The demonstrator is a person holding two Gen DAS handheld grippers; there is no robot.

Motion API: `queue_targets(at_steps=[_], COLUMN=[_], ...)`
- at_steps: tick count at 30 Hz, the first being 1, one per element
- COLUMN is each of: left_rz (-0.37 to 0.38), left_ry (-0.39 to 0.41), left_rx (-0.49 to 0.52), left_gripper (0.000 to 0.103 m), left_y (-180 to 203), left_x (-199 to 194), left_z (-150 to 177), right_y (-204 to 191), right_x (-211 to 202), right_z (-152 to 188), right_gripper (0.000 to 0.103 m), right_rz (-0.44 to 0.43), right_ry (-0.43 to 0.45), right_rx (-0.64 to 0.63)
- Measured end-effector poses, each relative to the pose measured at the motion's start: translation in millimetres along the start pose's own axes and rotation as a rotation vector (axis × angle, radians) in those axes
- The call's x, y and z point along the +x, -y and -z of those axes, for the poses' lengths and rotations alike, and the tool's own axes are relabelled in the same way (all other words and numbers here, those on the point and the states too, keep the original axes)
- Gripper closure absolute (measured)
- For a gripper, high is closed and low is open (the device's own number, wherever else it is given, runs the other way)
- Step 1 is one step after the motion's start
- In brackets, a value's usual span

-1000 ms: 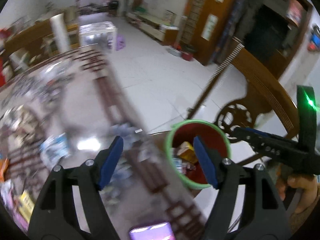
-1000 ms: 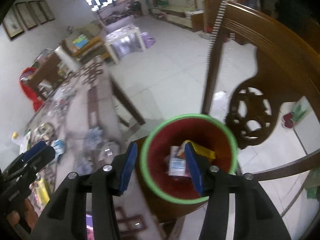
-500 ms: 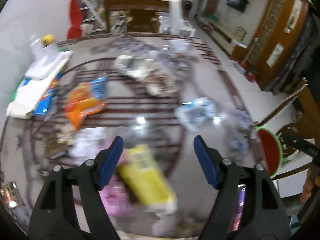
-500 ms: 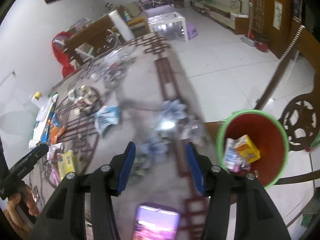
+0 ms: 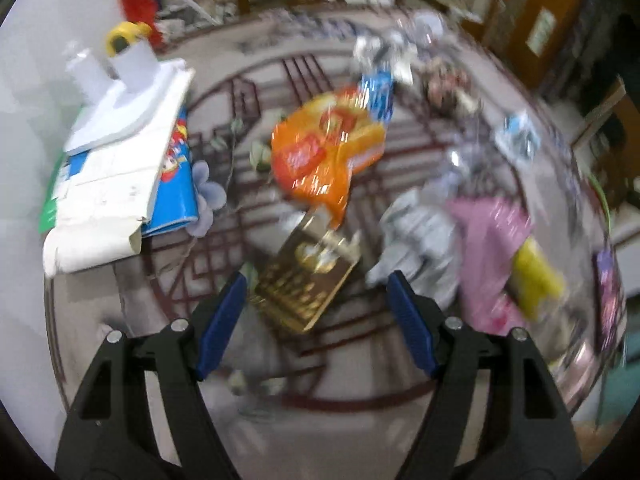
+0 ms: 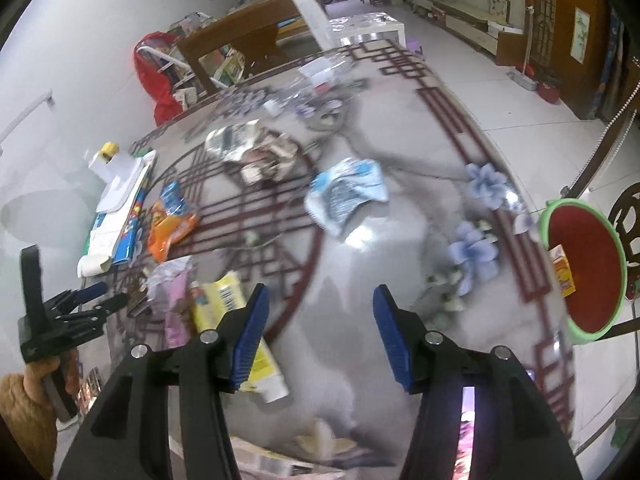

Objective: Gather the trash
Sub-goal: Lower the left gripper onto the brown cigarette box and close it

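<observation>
Hovering over the littered table (image 6: pixel 400 240), I hold my left gripper (image 5: pixel 314 304) spread and empty above a gold-brown packet (image 5: pixel 308 288); my right gripper (image 6: pixel 318 312), jaws just opening with nothing between them, hangs beside a yellow wrapper (image 6: pixel 232 312). I risk pinching two overlapping wrappers together and dropping one, since the pink wrapper (image 5: pixel 488 232) and crumpled grey one (image 5: pixel 420 232) lie touching. I count one orange bag (image 5: pixel 328 152), one pale blue packet (image 6: pixel 348 192) and one red bin (image 6: pixel 584 268) far right, already holding one carton (image 6: pixel 562 272).

Both grippers angled down, jaws apart, empty.
The left gripper (image 5: pixel 314 312) gapes wider; the right gripper (image 6: pixel 318 320) has just been opening.
</observation>
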State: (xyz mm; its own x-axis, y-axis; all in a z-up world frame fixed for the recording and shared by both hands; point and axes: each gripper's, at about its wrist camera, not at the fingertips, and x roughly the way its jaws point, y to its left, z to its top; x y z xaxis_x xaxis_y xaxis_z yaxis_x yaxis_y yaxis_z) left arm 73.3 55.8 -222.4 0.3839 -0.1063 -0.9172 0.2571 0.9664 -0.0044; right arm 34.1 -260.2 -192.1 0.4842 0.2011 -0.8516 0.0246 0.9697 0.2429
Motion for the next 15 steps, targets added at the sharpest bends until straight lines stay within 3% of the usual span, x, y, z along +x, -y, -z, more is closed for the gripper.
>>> queue_targets(at_steps=[4, 8, 15], left_rz=[0.013, 0.066, 0.099], left_ry=[-0.064, -0.125, -0.152], left_rx=[0.131, 0.169, 0.213], left_gripper=[0.033, 0.033, 0.034], left_y=[-11.4, -16.7, -12.1], left_x=[24.2, 45.3, 61.4], left_z=[3.4, -1.3, -7.9], right_y=[-22.1, -39.7, -50.6], right_x=[2.9, 0.6, -1.2], right_z=[7.8, 14.6, 19.7], right_gripper=[0.05, 0.05, 0.05], right_rz=[0.007, 0.019, 0.032], right_ry=[-0.008, -0.012, -0.02], right_rx=[-0.02, -0.055, -0.074])
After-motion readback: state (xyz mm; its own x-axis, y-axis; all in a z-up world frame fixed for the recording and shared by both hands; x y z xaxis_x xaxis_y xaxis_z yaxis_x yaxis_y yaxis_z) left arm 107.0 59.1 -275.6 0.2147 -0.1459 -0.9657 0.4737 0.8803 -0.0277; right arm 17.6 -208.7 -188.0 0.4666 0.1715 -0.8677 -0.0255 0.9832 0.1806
